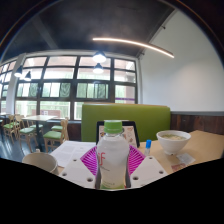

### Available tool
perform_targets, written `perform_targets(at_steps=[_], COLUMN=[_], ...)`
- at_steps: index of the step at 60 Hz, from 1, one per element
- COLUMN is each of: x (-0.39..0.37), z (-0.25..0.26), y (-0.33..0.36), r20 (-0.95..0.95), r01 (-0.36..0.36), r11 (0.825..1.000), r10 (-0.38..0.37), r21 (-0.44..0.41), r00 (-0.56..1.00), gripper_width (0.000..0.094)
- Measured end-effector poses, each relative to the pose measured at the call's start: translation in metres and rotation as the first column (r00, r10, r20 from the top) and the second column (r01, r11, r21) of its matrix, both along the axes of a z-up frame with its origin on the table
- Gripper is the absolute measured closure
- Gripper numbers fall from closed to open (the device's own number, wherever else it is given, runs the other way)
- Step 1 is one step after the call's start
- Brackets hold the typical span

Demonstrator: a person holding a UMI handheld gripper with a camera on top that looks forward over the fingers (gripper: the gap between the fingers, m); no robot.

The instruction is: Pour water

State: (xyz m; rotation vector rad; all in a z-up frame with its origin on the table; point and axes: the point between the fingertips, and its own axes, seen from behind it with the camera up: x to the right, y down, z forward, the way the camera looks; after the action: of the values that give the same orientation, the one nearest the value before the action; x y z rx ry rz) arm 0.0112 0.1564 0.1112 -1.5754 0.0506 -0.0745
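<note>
A clear plastic water bottle (pixel 112 155) with a green cap and a pale label stands upright between my fingers, close to the camera. My gripper (pixel 112 162) is shut on the bottle, with the pink pads (pixel 92 159) pressed against both of its sides. A white bowl (pixel 173 141) rests on the table beyond the fingers to the right. Another white bowl (pixel 41 160) sits on the left, partly hidden by the lower part of the view.
The pale table (pixel 205 148) stretches away on both sides. A green booth seat back (pixel 126 119) stands just behind it. A small blue object (pixel 148 146) lies near the right bowl. Chairs and tables (pixel 40 125) fill the room on the left, under large windows.
</note>
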Motion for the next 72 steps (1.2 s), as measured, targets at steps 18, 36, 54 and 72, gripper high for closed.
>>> perform_targets(at_steps=[18, 36, 54, 72], x=[0.005, 0.002, -0.008, -0.021], z=[-0.002, 0.020, 0.064, 0.064], y=[-0.002, -0.096, -0.272, -0.369], r20=[-0.009, -0.046, -0.022, -0.049], r01=[0.014, -0.098, -0.160, -0.243], r11=[0.999, 0.979, 0.976, 0.963], r10=[-0.015, 0.091, 0.159, 0.239], r21=[-0.044, -0.177, -0.147, -0.119], r00=[1.000, 0.995, 0.987, 0.970], gripper_width=[0.0461, 0.0123, 0.0116, 0.0116])
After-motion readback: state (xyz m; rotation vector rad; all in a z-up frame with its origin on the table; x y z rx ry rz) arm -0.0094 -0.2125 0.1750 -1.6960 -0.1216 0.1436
